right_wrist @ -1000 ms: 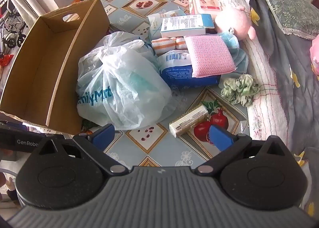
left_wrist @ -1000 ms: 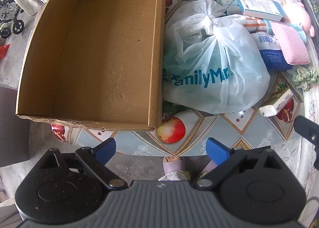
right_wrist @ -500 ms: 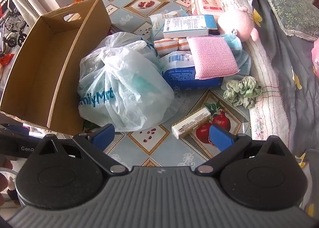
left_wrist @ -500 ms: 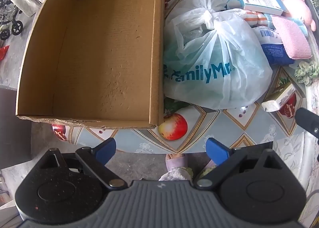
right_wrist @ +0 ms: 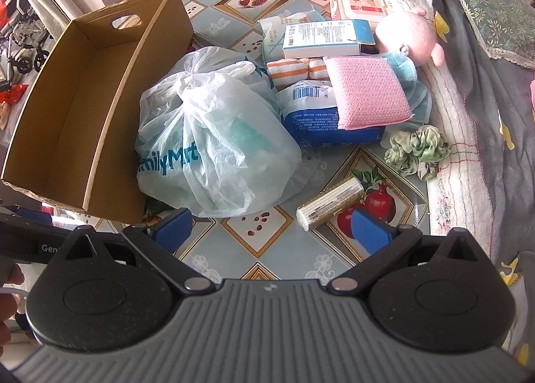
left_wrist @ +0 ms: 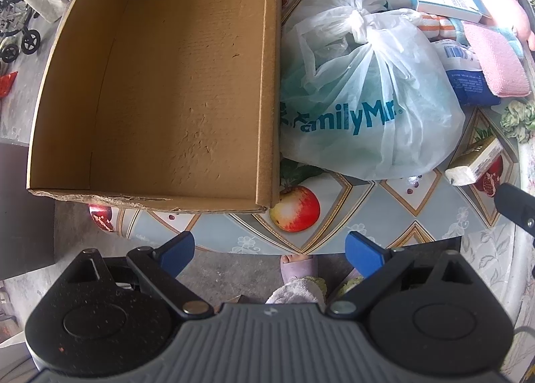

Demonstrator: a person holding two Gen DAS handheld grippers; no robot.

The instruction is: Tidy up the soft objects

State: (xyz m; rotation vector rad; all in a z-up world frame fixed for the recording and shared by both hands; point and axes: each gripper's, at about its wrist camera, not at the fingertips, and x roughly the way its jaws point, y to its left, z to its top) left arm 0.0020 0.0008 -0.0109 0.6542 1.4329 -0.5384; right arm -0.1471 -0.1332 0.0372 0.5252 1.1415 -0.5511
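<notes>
Beside the empty box [left_wrist: 174, 82], touching its wall: knotted bag [left_wrist: 364, 98], handy for loading. Left gripper [left_wrist: 269, 249] and right gripper [right_wrist: 271, 227] hovering, jaws wide, holding nothing.

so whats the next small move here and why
Probably ease the right gripper forward and down onto the knot of the plastic bag. Both grippers are open and hold nothing, the box beside the bag is empty, and the bag is the nearest soft thing, touching the box's wall.
</notes>
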